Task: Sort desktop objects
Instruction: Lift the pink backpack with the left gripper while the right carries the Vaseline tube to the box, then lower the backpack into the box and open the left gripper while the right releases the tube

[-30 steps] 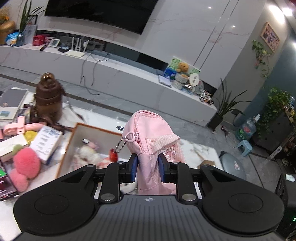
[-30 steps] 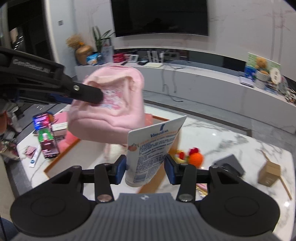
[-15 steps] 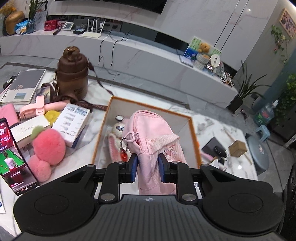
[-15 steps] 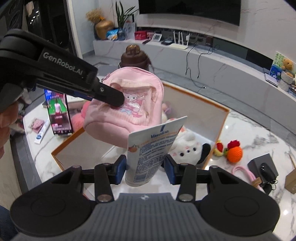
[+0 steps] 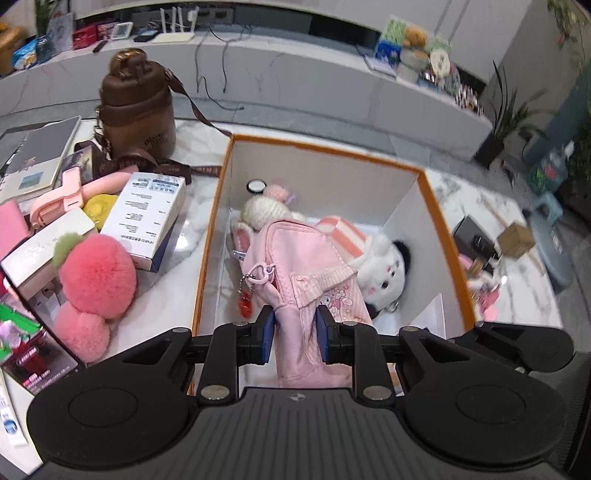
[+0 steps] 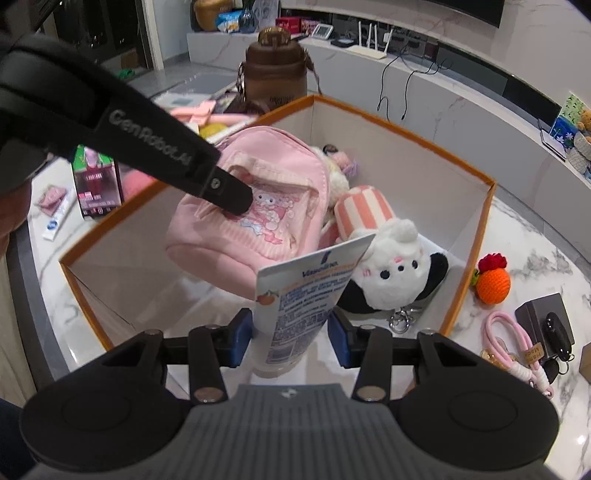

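Hanging pink backpack clamped between left jaws

A white marble table with grey veins fills the near ground. Beyond it lies a pale, glossy tiled floor. A long, low white marble console runs along the far wall, which is clad in white marble under a dark television screen. Potted plants stand at far right.
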`<state>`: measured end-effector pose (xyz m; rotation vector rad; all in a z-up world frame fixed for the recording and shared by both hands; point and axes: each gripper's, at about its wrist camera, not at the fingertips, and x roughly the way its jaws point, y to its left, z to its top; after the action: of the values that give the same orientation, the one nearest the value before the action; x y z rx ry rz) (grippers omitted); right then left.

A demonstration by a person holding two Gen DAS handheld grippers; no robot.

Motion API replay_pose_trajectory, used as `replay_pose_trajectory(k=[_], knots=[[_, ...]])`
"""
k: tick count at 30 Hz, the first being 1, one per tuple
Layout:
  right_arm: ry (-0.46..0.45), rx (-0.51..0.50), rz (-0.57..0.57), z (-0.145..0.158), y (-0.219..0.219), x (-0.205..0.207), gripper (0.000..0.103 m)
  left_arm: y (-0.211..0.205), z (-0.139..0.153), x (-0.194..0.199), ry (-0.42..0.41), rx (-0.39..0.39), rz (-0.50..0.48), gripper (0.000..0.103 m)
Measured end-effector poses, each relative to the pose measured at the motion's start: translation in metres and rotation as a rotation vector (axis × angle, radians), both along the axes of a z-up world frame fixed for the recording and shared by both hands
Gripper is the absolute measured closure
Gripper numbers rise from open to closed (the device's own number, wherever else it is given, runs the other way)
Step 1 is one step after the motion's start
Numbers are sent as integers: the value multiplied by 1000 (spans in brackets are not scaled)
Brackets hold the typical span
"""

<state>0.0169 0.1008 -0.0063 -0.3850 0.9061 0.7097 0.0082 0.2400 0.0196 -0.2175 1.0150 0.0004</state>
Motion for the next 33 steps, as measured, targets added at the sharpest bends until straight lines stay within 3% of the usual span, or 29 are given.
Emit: replay_pose_trajectory(k=[16, 29, 33], knots=[[28, -76, -3, -23, 17, 18, 56, -16, -26, 30, 105, 127, -128, 76], [75, -119, -8, -28, 22, 24, 58, -15, -35, 42, 118, 106, -121, 73], [64, -102, -30, -25, 20, 24, 54, -17, -33, 42, 115, 122, -127, 70]])
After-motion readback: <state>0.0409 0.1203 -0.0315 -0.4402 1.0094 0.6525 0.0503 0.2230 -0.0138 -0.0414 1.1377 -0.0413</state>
